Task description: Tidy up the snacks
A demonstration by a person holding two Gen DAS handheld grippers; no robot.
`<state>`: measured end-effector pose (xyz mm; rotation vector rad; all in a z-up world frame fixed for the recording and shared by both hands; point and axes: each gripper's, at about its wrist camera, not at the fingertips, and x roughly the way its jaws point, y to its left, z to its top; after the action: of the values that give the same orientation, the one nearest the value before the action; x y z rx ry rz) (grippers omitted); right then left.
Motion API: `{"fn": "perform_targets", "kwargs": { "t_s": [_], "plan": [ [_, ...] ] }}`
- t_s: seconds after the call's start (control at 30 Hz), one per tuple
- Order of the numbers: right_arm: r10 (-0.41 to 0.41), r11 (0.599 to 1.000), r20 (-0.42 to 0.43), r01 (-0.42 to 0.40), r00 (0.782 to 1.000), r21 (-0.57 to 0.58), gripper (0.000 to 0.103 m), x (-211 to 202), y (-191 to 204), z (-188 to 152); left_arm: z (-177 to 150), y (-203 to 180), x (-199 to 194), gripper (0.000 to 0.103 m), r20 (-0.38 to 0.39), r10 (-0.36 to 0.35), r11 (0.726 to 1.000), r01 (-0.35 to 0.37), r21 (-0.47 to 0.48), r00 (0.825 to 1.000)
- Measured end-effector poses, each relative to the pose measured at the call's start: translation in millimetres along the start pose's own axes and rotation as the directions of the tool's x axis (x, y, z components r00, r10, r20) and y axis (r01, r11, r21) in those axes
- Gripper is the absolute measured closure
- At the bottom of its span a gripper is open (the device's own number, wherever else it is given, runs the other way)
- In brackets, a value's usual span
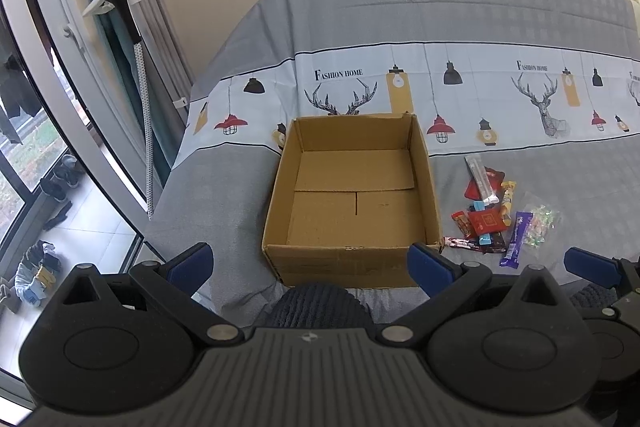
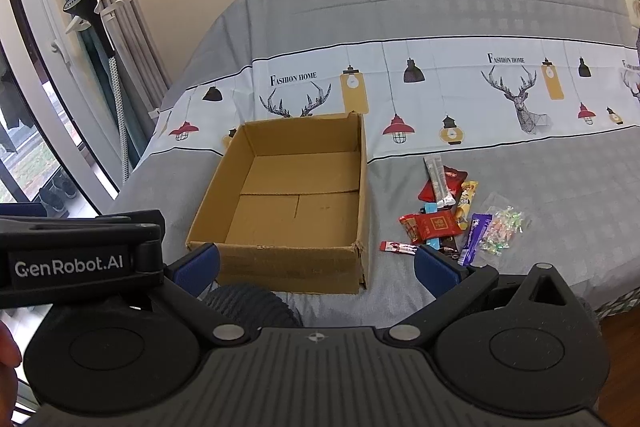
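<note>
Hovering wide and empty at the bed's (image 1: 520, 163) near edge, both tongs, left (image 1: 310, 263) and right (image 2: 316, 265), face the empty cardboard box (image 2: 296, 195); snacks (image 2: 452, 215) lie heaped at its 3 o'clock. Best to pinch one wrapper at a time, from the pile's edge.

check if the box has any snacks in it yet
Empty. The box stands upright and open-topped, and both views show only its bare cardboard floor. All the snacks lie in a pile on the bed to its right.
</note>
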<state>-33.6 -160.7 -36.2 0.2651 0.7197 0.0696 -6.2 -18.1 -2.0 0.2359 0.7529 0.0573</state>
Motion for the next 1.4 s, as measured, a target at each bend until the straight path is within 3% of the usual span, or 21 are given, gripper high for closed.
{"fn": "perform_targets", "kwargs": {
  "t_s": [0.5, 0.67, 0.77, 1.0, 1.1, 1.2, 1.3, 1.37, 1.4],
  "plan": [
    [0.015, 1.000, -0.004, -0.015, 1.000, 0.016, 0.000, 11, -15, 0, 5, -15, 17, 0.000, -0.020, -0.026, 0.999, 0.026, 0.031, 0.999],
    [0.059, 0.998, -0.026, -0.058, 0.998, 0.028, 0.000, 34, -44, 1, 5, -34, 52, 0.000, -0.022, -0.107, 0.994, 0.108, 0.018, 0.994],
    [0.038, 0.999, -0.024, -0.038, 0.999, 0.000, 0.000, 52, -63, 0, -1, -51, 78, 0.000, 0.007, -0.167, 0.986, 0.167, 0.008, 0.986],
    [-0.034, 0.999, 0.067, 0.036, 0.997, -0.036, 0.000, 95, -133, -19, -19, -105, 137, 0.000, 0.159, -0.291, 0.954, 0.272, 0.127, 0.944],
    [-0.064, 0.998, 0.120, 0.065, 0.991, -0.004, 0.000, 115, -183, -34, -26, -131, 173, 0.000, 0.117, -0.416, 0.905, 0.399, 0.145, 0.902],
    [-0.115, 0.993, 0.112, 0.115, 0.987, 0.006, 0.001, 137, -226, -45, -33, -160, 204, 0.000, 0.074, -0.491, 0.867, 0.479, 0.134, 0.868],
    [-0.064, 0.995, 0.112, 0.054, 0.992, 0.089, 0.001, 153, -267, -54, -33, -195, 232, 0.003, 0.043, -0.543, 0.829, 0.528, 0.187, 0.838],
    [0.018, 0.986, 0.095, -0.034, 0.995, 0.164, 0.006, 167, -293, -57, -31, -219, 255, 0.013, 0.032, -0.543, 0.818, 0.521, 0.244, 0.839],
    [0.045, 0.980, 0.076, -0.059, 0.996, 0.191, 0.014, 174, -301, -57, -30, -229, 266, 0.016, 0.022, -0.537, 0.816, 0.512, 0.269, 0.843]
  ]
}}
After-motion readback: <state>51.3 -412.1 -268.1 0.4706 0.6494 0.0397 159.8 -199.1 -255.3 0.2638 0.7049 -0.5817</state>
